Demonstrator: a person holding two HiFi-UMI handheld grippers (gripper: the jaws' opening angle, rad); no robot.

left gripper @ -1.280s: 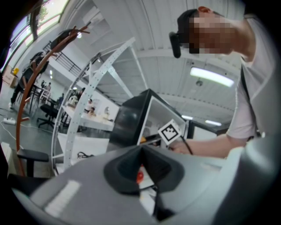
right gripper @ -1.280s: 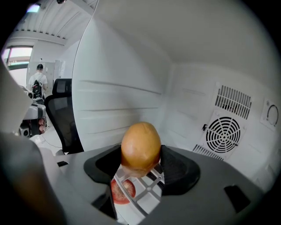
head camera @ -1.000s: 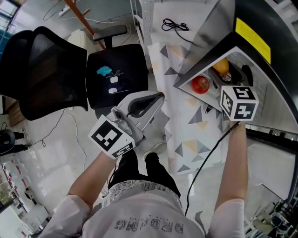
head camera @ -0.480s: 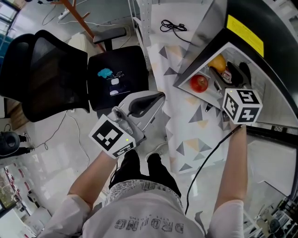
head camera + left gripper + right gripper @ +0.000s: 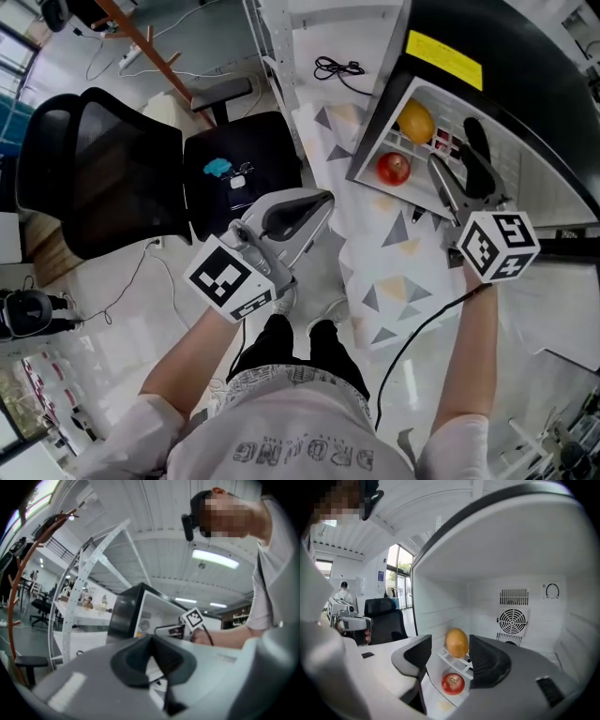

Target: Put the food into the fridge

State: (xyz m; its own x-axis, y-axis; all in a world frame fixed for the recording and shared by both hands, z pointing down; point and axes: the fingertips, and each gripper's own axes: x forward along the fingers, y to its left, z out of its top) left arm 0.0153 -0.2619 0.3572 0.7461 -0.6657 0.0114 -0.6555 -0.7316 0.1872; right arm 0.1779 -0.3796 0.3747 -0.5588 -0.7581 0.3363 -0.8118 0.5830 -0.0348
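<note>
1. Red and orange food lies inside the open fridge: an apple on the white floor near the front edge, and an orange fruit just behind it on a white slatted rack.
2. At the fridge mouth, the right tool points inward with its jaws wide apart. Nothing is gripped between them. In the right gripper view both fruits show through the gap, beyond the pads and not touching them.
3. A round fan grille sits on the fridge's back wall.
4. Well apart from the fridge, the left tool is held at the person's left side with its dark pads closed together on nothing.
5. Under and in front of the fridge lies a pale cloth printed with grey and tan triangles.
6. A black office chair stands on the floor to the left, with small items on its seat.
</note>
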